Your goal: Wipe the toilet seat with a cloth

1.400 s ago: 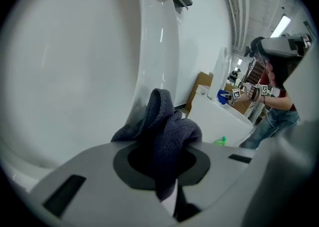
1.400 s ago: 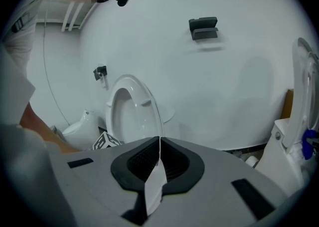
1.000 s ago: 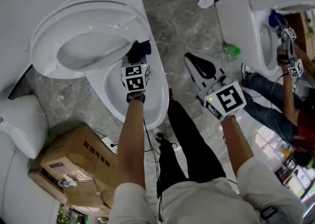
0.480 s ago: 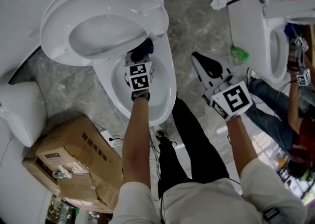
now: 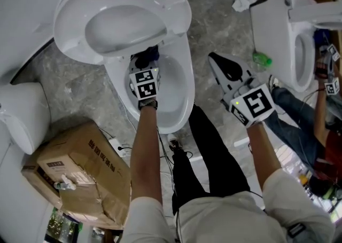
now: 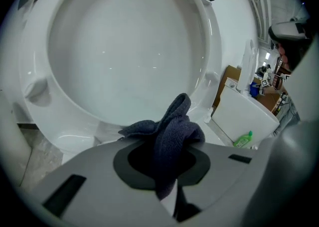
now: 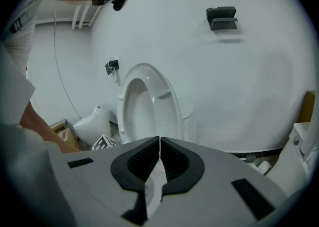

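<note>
Left gripper point(image 5: 143, 65) is down over the toilet bowl point(image 5: 179, 95), right at its far end by the hinge; its fingers are pinching a dark blue cloth point(image 6: 172, 131), bunched up and poking out past the tips; the left gripper view has that cloth sitting just in front of the lower edge of the raised toilet seat point(image 6: 212, 56), though whether it actually touches the seat is hard to tell; the seat stands tipped up and back, its white ring facing the gripper; over on the right, the right gripper point(image 7: 159, 142) hangs above the grey stone floor point(image 5: 208, 23) beside the bowl, fingers pressed together with nothing between them; a battered cardboard box point(image 5: 80, 175) lies on the floor near left; a second toilet point(image 5: 275, 28) stands far right, with a green bottle point(image 5: 261, 59) on the floor just beside it; another person's arm point(image 5: 320, 114) shows at the right edge.
</note>
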`<move>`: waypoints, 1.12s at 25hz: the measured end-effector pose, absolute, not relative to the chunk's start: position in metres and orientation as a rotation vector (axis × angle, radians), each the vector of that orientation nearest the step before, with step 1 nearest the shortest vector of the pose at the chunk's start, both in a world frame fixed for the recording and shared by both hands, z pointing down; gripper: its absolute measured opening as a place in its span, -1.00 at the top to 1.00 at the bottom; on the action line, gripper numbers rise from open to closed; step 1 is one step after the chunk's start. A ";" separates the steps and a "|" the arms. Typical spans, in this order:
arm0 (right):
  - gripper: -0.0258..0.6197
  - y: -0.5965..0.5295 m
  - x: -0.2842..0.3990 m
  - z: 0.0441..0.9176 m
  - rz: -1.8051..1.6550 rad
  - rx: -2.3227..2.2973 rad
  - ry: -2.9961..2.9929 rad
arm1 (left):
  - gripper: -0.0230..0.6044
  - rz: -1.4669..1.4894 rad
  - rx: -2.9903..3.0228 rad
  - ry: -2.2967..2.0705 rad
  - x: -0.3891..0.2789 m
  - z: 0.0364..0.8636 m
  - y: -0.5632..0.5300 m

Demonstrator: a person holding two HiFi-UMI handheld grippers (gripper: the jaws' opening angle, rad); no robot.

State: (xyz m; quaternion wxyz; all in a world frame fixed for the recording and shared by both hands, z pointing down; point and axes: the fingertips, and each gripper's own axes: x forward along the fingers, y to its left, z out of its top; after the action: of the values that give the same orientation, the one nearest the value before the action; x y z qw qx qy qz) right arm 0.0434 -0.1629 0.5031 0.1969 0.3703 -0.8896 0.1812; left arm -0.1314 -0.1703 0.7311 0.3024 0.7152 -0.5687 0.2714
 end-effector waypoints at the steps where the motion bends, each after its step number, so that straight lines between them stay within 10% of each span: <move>1: 0.83 -0.162 0.041 0.503 0.505 1.034 -2.493 | 0.80 0.728 1.889 -1.517 -0.137 0.731 -0.168; 28: 0.83 -0.153 -0.008 0.491 0.465 0.946 -2.534 | 0.80 0.714 1.718 -1.815 -0.280 0.688 -0.159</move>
State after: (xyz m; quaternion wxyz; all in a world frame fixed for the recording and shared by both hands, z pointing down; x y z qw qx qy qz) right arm -0.0084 -0.1528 0.4907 0.1972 0.3379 -0.9052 0.1660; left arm -0.2800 -0.1589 0.6878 0.2681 0.6368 -0.6727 0.2647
